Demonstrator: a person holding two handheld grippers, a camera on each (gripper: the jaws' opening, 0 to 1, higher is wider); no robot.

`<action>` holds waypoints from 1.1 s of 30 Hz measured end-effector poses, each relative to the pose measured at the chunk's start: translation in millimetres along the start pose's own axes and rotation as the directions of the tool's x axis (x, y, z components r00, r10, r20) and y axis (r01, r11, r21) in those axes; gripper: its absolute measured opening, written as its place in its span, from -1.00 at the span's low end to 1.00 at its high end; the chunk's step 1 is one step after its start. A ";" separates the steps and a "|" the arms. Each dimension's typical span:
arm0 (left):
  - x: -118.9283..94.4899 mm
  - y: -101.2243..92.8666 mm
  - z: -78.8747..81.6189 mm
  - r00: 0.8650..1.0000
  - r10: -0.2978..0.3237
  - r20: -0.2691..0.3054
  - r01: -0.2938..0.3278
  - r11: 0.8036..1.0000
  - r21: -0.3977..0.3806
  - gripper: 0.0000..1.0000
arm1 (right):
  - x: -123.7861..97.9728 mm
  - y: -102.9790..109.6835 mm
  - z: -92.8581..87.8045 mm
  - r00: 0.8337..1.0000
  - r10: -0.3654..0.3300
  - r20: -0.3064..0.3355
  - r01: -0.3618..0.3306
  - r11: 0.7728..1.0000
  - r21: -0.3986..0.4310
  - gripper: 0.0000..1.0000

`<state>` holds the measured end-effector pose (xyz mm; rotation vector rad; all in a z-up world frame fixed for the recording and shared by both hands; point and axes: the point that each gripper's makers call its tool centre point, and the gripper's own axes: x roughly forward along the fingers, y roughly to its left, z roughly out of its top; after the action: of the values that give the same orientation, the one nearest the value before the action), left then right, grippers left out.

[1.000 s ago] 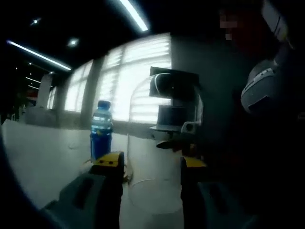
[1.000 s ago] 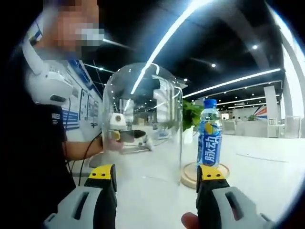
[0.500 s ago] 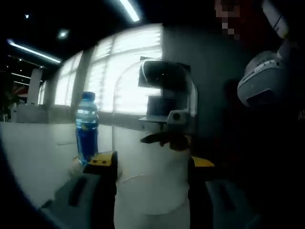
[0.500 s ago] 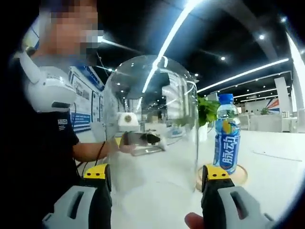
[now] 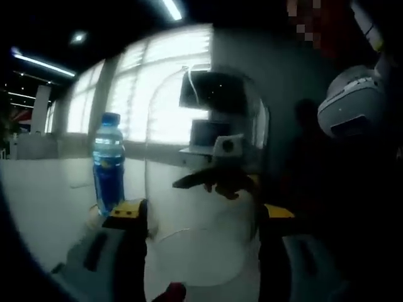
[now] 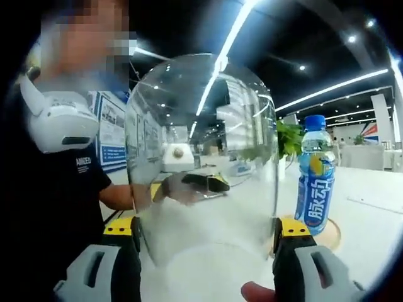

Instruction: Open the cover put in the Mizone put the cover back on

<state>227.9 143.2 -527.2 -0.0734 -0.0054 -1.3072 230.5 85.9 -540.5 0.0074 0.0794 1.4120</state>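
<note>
Between the spread jaws of both the right claw [image 6: 204,236] and the left claw [image 5: 201,217] stands the clear glass cover [image 6: 201,157], seemingly gripped from opposite sides, smooth, slippery and breakable, the Mizone bottle [image 6: 317,176] just beyond on its wooden base [image 6: 332,234].

Bright blinded windows [image 5: 165,88], ceiling strip lights [image 6: 221,63].

Your left tool [image 5: 198,217] shows dim and blurred, so you cannot tell whether its pads touch the glass cover [image 5: 204,170] between them. The cover's lower rim smears into the pale surface [image 5: 44,207]. Beside the cover, the Mizone bottle [image 5: 107,162] has its foot hidden behind a tool jaw. In the right gripper view, the bottle's [image 6: 317,176] label is too small to read, and the wooden base [image 6: 332,234] beneath it sits partly behind your right tool [image 6: 206,228].
</note>
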 end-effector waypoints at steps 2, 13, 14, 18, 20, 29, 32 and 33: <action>3.6 3.7 0.3 1.000 -0.003 0.005 0.003 1.000 0.000 0.32 | 2.7 0.2 -0.9 1.000 0.004 0.002 -0.004 1.000 0.001 0.63; 19.2 1.0 0.8 0.999 -0.036 -0.020 0.036 0.999 -0.005 0.49 | 14.1 -0.1 -4.9 1.000 0.014 -0.014 -0.015 1.000 -0.006 0.77; 19.4 1.1 0.6 0.999 -0.040 -0.022 0.040 0.999 -0.005 0.50 | 15.1 -0.1 -5.9 1.000 0.018 -0.024 -0.018 1.000 -0.007 0.78; 22.2 1.1 -0.3 0.998 -0.053 -0.024 0.053 0.999 -0.012 0.54 | 15.7 0.4 -7.2 0.998 0.024 -0.051 -0.025 1.000 -0.014 0.79; 24.3 -0.3 -0.7 0.998 -0.058 -0.024 0.058 0.998 -0.013 0.56 | 15.7 0.4 -7.8 0.998 0.025 -0.054 -0.026 1.000 -0.016 0.79; 30.2 0.4 -2.4 0.995 -0.090 -0.044 0.090 0.996 -0.012 0.63 | 15.8 -0.9 -8.1 0.999 0.017 -0.052 -0.018 1.000 -0.020 0.79; 31.7 1.7 -3.2 0.993 -0.111 -0.051 0.110 0.994 -0.010 0.64 | 15.3 -1.9 -7.9 0.999 0.013 -0.046 -0.014 1.000 -0.021 0.80; 32.4 2.1 -3.3 0.992 -0.117 -0.051 0.117 0.993 -0.013 0.64 | 15.4 -2.1 -7.9 0.999 0.011 -0.046 -0.012 1.000 -0.023 0.80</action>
<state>238.2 112.3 -529.1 -0.0481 0.0418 -1.4263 234.5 100.4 -549.3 -0.0442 0.1012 1.4251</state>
